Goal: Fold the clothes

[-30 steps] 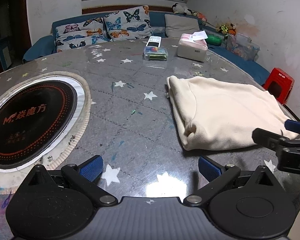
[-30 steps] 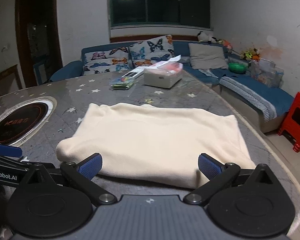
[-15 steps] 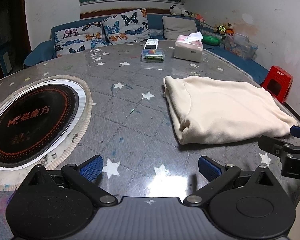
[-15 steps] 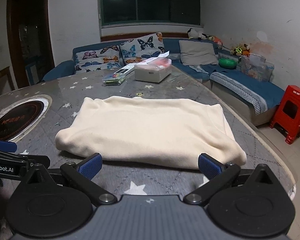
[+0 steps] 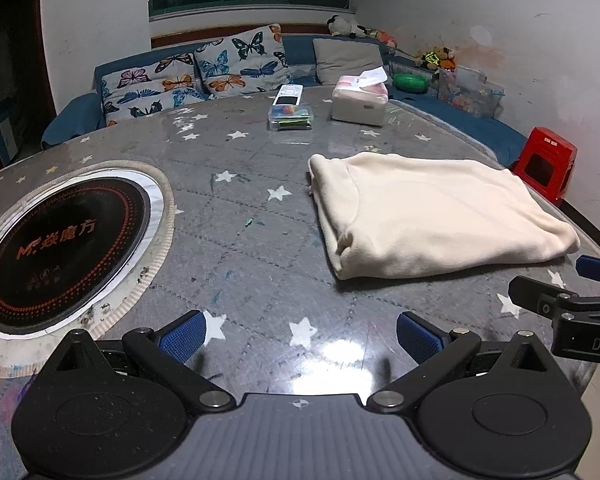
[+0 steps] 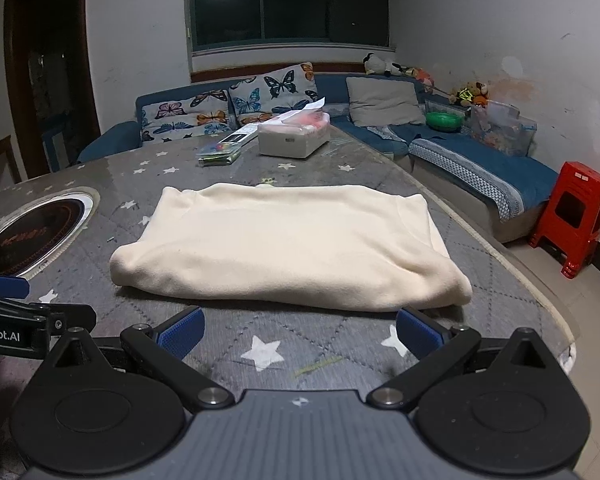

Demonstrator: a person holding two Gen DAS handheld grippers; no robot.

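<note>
A cream garment [image 5: 432,212] lies folded into a neat rectangle on the grey star-patterned table [image 5: 240,240]. In the right wrist view the garment [image 6: 288,244] lies straight ahead, just beyond the fingertips. My left gripper [image 5: 300,336] is open and empty, held above the table to the left of the garment's near corner. My right gripper [image 6: 300,330] is open and empty, a short way back from the garment's near edge. The right gripper also shows at the right edge of the left wrist view [image 5: 572,292].
A round induction hob [image 5: 56,240] is set into the table at the left. A tissue box [image 5: 360,100], a remote [image 5: 287,94] and a clear case [image 5: 291,117] sit at the far side. A blue sofa [image 6: 460,148] and a red stool [image 6: 572,220] stand beyond.
Both grippers have drawn back from the folded garment toward the table's near edge. The garment has stayed in place.
</note>
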